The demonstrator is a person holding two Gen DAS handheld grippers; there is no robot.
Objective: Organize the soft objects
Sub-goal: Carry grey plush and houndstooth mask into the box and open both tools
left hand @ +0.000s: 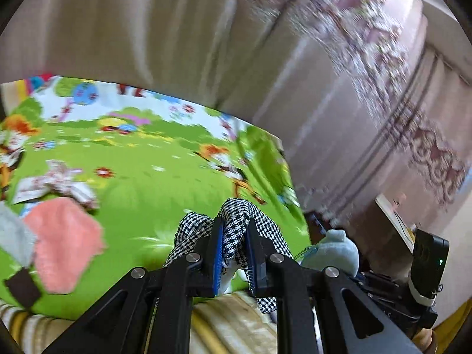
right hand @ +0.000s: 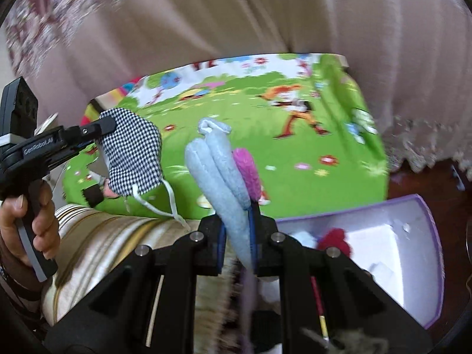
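1. Beige curtains (right hand: pixel 265 14) w/ a purple flower border hang behind, all motion-blurred; below them lies a bright green cartoon play mat (left hand: pixel 132 159).
2. Left tool (left hand: pixel 234 227) is clamped tight on a black-and-white houndstooth fabric piece (left hand: pixel 236 215), cloth bunched up btwn the blue pads.
3. Right-wrist view shows that same piece (right hand: pixel 132 150) dangling from the left tool (right hand: pixel 103 126), white elastic loops hanging below – looks like a face mask.
4. A hand (right hand: pixel 26 227) grips the left tool's handle at the frame's left edge.
5. Right tool (right hand: pixel 239 215) is shut on a light blue plush item (right hand: pixel 218 177), w/ a pink fuzzy bit (right hand: pixel 249 174) just beside it, touching; can't tell if the pink part is pinched too.
6. On the mat, left side: a pink cloth (left hand: pixel 65 242), a grey piece (left hand: pixel 14 236) touching it, and a floral-print cloth (left hand: pixel 59 183) just behind.
7. Lower right of the right-wrist view: an open purple-rimmed white box (right hand: pixel 413 250), w/ a red fuzzy item (right hand: pixel 334 239) inside.
8. Striped beige cushion (right hand: pixel 103 242) runs under both tools.
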